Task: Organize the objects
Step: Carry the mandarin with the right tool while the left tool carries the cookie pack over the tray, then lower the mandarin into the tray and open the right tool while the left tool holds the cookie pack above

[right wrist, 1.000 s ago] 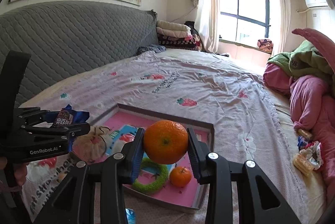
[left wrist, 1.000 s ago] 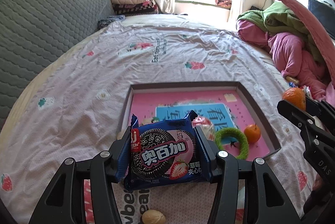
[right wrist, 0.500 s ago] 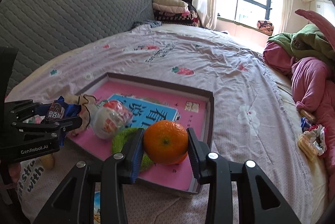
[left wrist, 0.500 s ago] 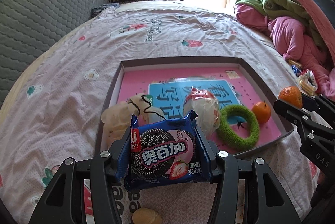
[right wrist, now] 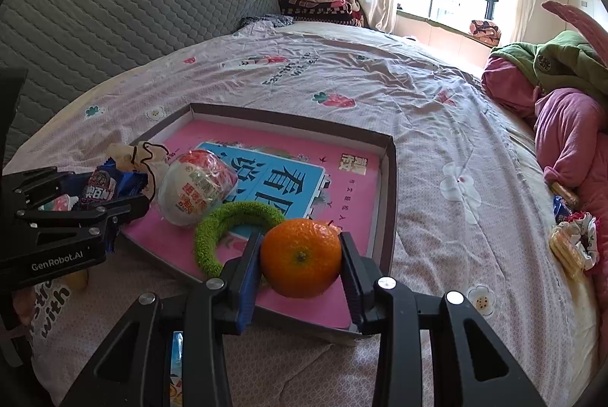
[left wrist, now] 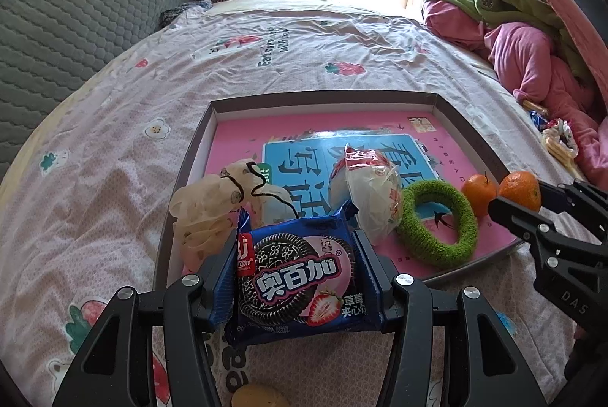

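Observation:
A shallow grey-walled box (left wrist: 471, 125) (right wrist: 391, 186) with a pink floor lies on the bed. My left gripper (left wrist: 294, 274) (right wrist: 76, 201) is shut on a blue cookie packet (left wrist: 300, 277) (right wrist: 100, 184), held over the box's near left corner. My right gripper (right wrist: 300, 258) (left wrist: 532, 201) is shut on an orange (right wrist: 300, 257) (left wrist: 520, 188) above the box's near right edge. Inside the box lie a green fuzzy ring (left wrist: 437, 220) (right wrist: 235, 217), a wrapped white bun (left wrist: 370, 194) (right wrist: 195, 190), a cream mesh pouch (left wrist: 212, 205) (right wrist: 140, 152) and a second small orange (left wrist: 480, 188).
A pile of pink and green bedding (left wrist: 524, 38) (right wrist: 562, 110) fills the right side, with small snack packets (right wrist: 573, 243) beside it. A grey quilted headboard (right wrist: 133, 15) runs along the left. A round yellowish thing (left wrist: 258, 397) lies on the sheet below my left gripper.
Both grippers have come down toward the box with their loads still held, and the box's contents now look larger and nearer. The right gripper tipped further downward.

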Action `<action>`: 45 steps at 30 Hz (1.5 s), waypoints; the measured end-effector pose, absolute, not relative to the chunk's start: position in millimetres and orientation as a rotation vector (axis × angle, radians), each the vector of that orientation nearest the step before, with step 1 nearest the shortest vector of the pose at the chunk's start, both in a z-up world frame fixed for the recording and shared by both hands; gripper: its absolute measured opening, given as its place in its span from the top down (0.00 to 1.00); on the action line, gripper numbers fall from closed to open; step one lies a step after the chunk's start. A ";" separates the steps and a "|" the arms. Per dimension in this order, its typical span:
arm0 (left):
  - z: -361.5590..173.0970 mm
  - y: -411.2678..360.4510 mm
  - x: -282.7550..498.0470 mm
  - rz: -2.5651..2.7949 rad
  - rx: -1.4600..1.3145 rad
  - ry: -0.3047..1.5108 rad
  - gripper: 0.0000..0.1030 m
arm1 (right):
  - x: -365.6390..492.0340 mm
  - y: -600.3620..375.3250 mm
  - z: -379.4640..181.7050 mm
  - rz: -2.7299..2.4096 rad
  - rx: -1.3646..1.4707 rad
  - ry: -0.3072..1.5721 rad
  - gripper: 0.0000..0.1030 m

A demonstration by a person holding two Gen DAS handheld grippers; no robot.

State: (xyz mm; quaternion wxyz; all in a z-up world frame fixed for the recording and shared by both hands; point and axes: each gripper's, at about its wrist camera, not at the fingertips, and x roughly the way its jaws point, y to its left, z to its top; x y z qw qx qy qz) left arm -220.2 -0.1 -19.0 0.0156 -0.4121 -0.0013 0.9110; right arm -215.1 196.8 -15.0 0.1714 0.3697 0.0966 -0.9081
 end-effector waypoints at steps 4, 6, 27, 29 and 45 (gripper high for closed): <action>-19.8 0.9 -221.9 2.831 -1.278 -0.005 0.45 | -217.8 196.9 -21.0 -2.571 1.087 0.278 0.62; -20.6 1.1 -223.3 2.829 -1.280 -0.009 0.45 | -220.0 197.5 -24.1 -2.568 1.104 0.275 0.62; -29.0 18.9 -247.3 2.798 -1.290 0.007 0.44 | -230.5 198.6 -33.4 -2.560 1.143 0.264 0.62; -30.6 21.5 -248.9 2.792 -1.293 0.008 0.44 | -231.2 198.7 -33.9 -2.559 1.146 0.266 0.62; -45.9 28.0 -251.9 2.773 -1.329 0.025 0.44 | -236.6 201.8 -39.3 -2.539 1.184 0.220 0.62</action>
